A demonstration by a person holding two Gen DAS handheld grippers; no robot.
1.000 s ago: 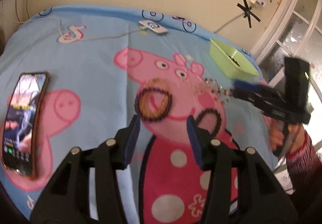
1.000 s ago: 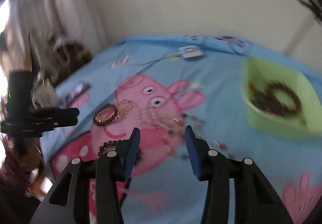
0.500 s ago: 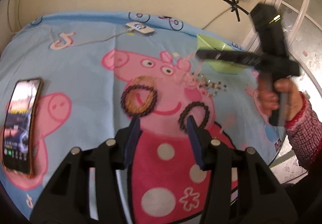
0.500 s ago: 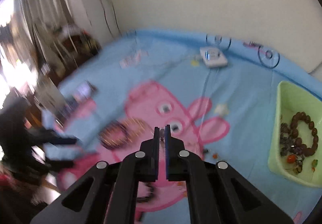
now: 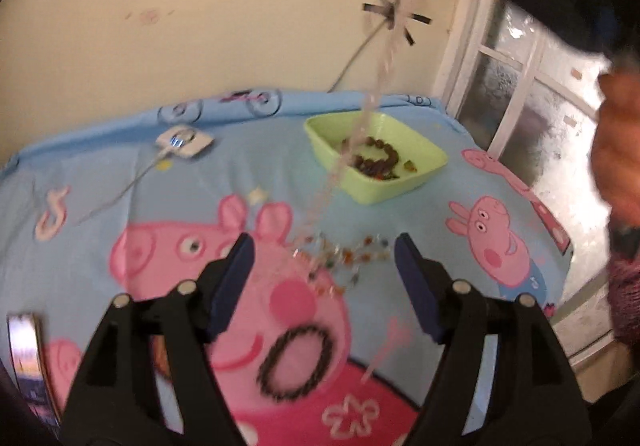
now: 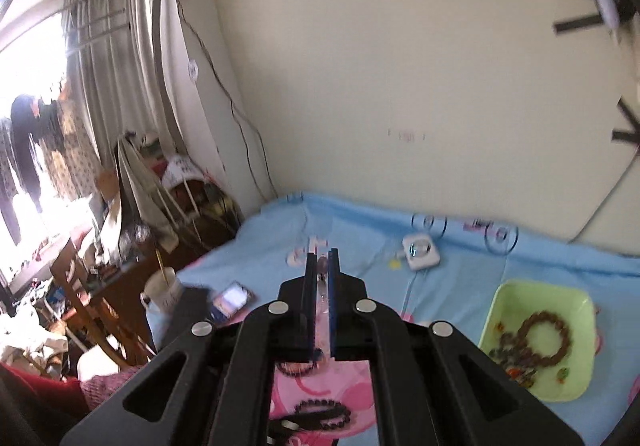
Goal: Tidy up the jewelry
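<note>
My right gripper (image 6: 321,266) is shut on a pale beaded necklace (image 6: 321,274). In the left wrist view the necklace (image 5: 376,93) hangs from high at the top, and its coloured lower end (image 5: 340,258) trails on the Peppa Pig blanket (image 5: 100,185). A green tray (image 5: 420,153) holding brown bead bracelets (image 5: 380,161) sits beyond it; the tray also shows in the right wrist view (image 6: 576,374). My left gripper (image 5: 324,270) is open and empty, low over the blanket. A dark bead bracelet (image 5: 296,362) lies between its arms.
A white charger (image 5: 184,141) with its cable lies at the blanket's back. A phone (image 5: 28,358) lies at the left edge. More dark bracelets (image 6: 320,410) lie under my right gripper. Chairs and clutter (image 6: 120,266) stand beyond the bed.
My right gripper shut on the necklace and lifted it high, so it now hangs with its end on the blanket. My left gripper has moved right, toward the tray.
</note>
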